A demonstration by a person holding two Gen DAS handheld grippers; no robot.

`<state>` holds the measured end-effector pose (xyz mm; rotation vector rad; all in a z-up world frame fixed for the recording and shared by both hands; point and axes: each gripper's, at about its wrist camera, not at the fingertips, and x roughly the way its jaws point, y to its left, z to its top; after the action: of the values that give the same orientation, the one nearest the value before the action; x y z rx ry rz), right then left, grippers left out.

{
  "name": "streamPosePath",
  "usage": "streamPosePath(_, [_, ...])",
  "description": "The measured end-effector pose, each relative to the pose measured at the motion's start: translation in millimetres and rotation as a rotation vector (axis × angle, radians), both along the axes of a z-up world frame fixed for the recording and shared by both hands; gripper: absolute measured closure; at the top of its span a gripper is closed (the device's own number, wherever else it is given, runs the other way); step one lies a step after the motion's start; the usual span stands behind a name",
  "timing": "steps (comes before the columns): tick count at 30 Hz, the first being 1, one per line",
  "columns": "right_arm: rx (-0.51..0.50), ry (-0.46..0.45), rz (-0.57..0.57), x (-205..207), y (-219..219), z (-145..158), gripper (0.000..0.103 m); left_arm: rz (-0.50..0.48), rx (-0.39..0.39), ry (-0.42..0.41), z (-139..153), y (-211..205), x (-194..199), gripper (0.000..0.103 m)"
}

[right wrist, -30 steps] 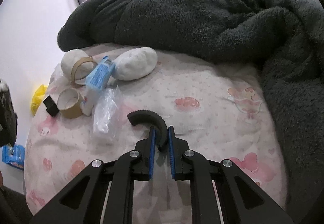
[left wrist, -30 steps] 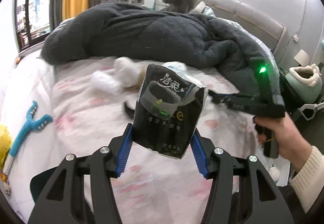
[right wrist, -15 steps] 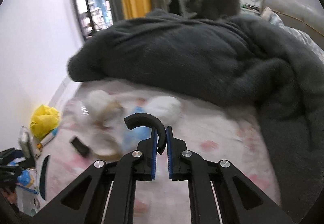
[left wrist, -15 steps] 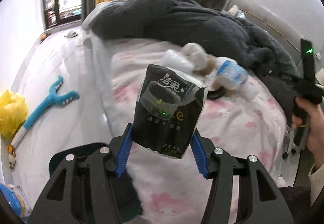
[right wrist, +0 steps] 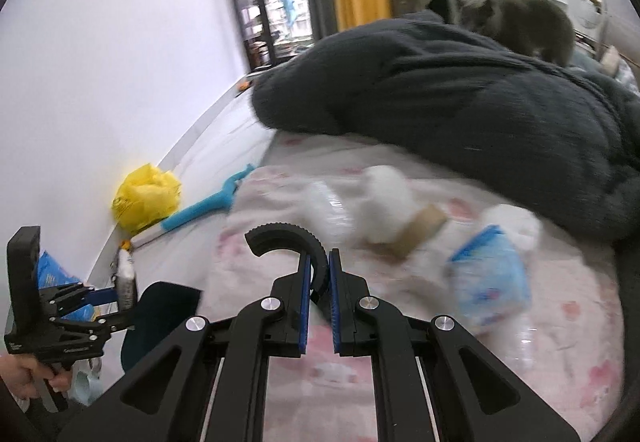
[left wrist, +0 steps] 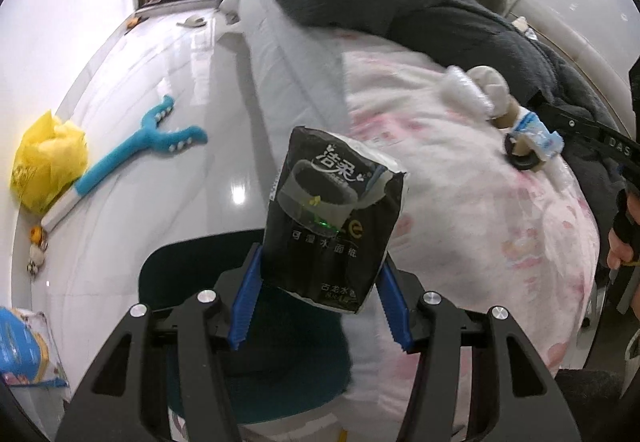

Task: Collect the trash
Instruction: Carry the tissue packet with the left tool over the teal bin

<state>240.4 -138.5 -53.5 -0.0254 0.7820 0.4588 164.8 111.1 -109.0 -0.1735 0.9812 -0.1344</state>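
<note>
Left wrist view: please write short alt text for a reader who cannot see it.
The left gripper grips a black plastic tissue pack above a dark teal bin on the glossy white floor. To its right lies a pink-patterned bed.

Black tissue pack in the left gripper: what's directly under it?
Below the black tissue pack, held by the left gripper, sits a dark teal bin on the floor beside the bed. The pack and the gripper cover most of the bin's opening, so its contents cannot be seen.
</note>
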Motion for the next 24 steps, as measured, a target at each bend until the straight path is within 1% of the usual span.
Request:
streamPosePath(6, [-0.003,0.009,0.066,-5,39,-4,0.094,0.029,0.017,0.051,-18,21,-5,0.045])
streamPosePath(13, [0.009,0.022,0.13,-13,77,-8,0.094,0.054,0.001,0.128,-39,40,-9,0.045])
streamPosePath(17, [0.024,0.037,0.163,-17,98,-11,0.094,0.053,-0.02,0.19,-54,47,-11,0.045])
streamPosePath(24, [0.021,0.074,0.232,-24,134,-23,0.094,0.04,-0.031,0.263,-71,54,-17,0.045])
